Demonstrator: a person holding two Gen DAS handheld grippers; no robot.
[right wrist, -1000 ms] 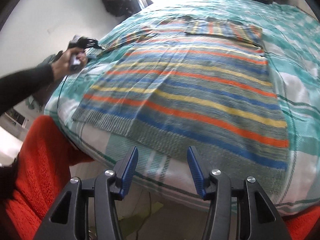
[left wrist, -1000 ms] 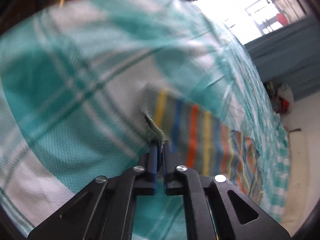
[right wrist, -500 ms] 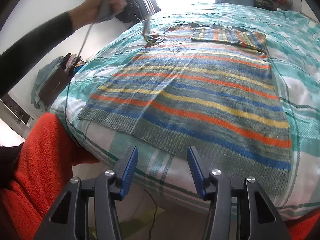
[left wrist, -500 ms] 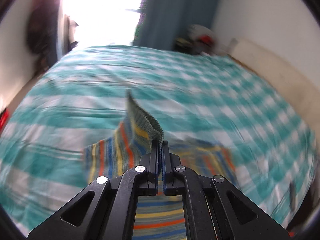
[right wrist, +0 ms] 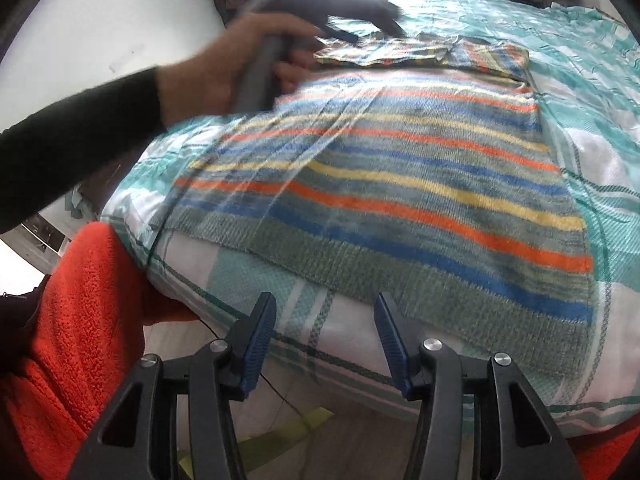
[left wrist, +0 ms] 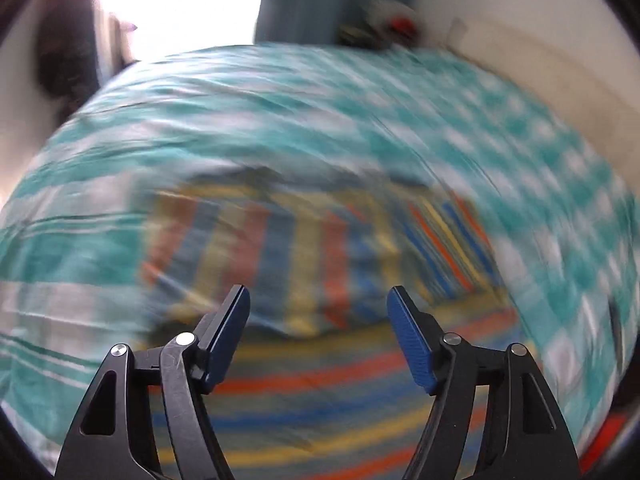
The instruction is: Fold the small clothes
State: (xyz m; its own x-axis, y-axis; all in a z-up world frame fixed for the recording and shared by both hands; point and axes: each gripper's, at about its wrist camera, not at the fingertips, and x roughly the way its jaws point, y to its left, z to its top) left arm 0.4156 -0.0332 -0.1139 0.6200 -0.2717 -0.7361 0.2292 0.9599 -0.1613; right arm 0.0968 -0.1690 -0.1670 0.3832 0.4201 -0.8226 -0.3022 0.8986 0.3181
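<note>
From my right gripper (right wrist: 324, 342) I look across the near edge of the bed (right wrist: 248, 280); its jaws stand wide apart with nothing between them, hovering off the mattress edge, just short of the ribbed hem of the striped sweater (right wrist: 400, 184). The sweater lies flat on the teal checked bedcover, hem toward me, with both sleeves folded across its far end. Farther in, my left hand (right wrist: 224, 76) holds the other tool over the folded sleeve (right wrist: 380, 54). The left gripper (left wrist: 318, 328) is blurred with motion, jaws spread wide and empty, above the sleeve fold.

I judge the sleeve folds done and the hem fold next. To do it well I'd set each gripper on a hem corner, pinch only the knit and not the bedcover beneath, then lift both corners level and carry them evenly toward the shoulders so the stripes stay aligned.
</note>
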